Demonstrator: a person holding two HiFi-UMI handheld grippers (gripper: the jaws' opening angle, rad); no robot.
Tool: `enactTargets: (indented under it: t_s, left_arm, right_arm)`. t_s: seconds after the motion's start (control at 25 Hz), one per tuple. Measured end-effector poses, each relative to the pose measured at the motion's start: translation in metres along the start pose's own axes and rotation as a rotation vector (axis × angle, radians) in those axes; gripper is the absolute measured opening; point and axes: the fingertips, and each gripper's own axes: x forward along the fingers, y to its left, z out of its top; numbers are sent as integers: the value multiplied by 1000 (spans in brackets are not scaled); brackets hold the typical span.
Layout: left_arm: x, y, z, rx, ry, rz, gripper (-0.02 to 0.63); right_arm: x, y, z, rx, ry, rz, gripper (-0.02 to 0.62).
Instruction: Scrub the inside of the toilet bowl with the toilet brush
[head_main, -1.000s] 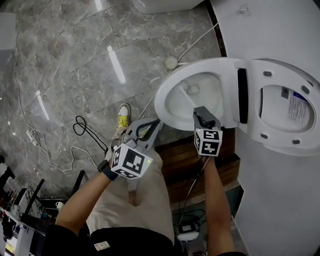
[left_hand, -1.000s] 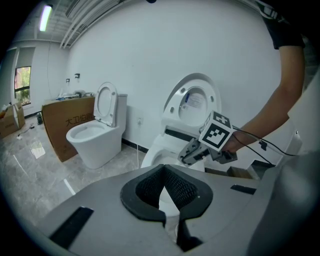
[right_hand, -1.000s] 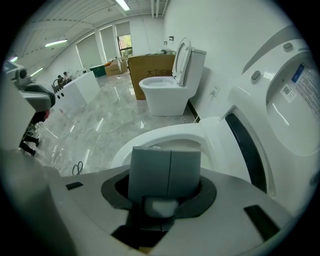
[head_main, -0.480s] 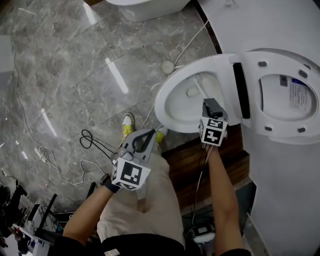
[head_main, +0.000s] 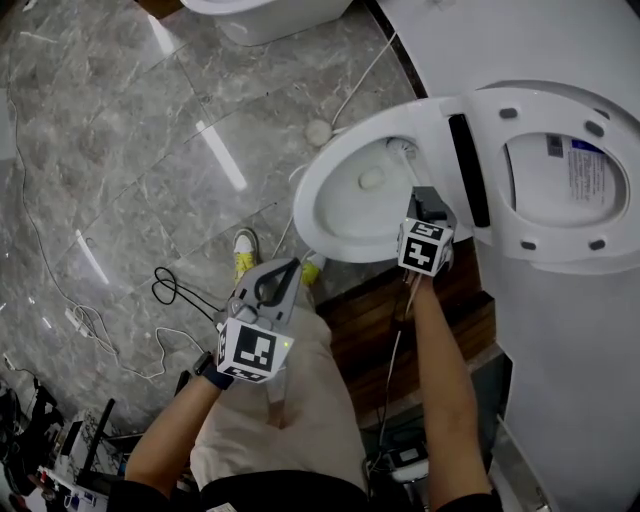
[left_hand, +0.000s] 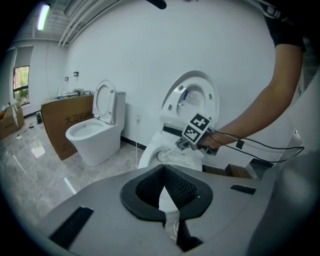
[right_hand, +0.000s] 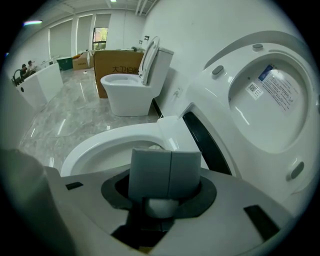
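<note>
White plastic toilet brush (left_hand: 170, 151) clamped in the right gripper (head_main: 427, 200), head down inside the white ceramic toilet bowl (head_main: 309, 200) ahead.
Likely light, stiff, slick: hold the handle's upper end. Left gripper (head_main: 290, 266) closed, empty.

A glossy grey marble floor (head_main: 130, 130) is running with pale veins beneath a plain white toilet bowl (head_main: 322, 225), whose raised white lid (head_main: 520, 218) is carrying a blue-and-white label (head_main: 580, 165). The left hand-held gripper (head_main: 285, 272) and right hand-held gripper (head_main: 428, 203), both grey, are each wearing a cube of black squares on white, and the white toilet brush handle (right_hand: 159, 207) is showing between the right one's pale grey pads (right_hand: 150, 175). The person is wearing beige trousers (head_main: 290, 400) and yellow-green shoes (head_main: 245, 255), beside a dark brown wooden step (head_main: 370, 310) and a black cable (head_main: 170, 285).
</note>
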Motion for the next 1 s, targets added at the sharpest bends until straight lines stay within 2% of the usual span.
enactTargets:
  t_s: [0.4, 1.0]
  left_arm:
    - [7, 3, -7, 19, 31, -4, 18]
    - [9, -1, -6, 14, 37, -13, 18]
  right_arm:
    - [-8, -24, -22, 50, 31, -42, 164]
    - [-35, -46, -65, 0, 98, -75, 161]
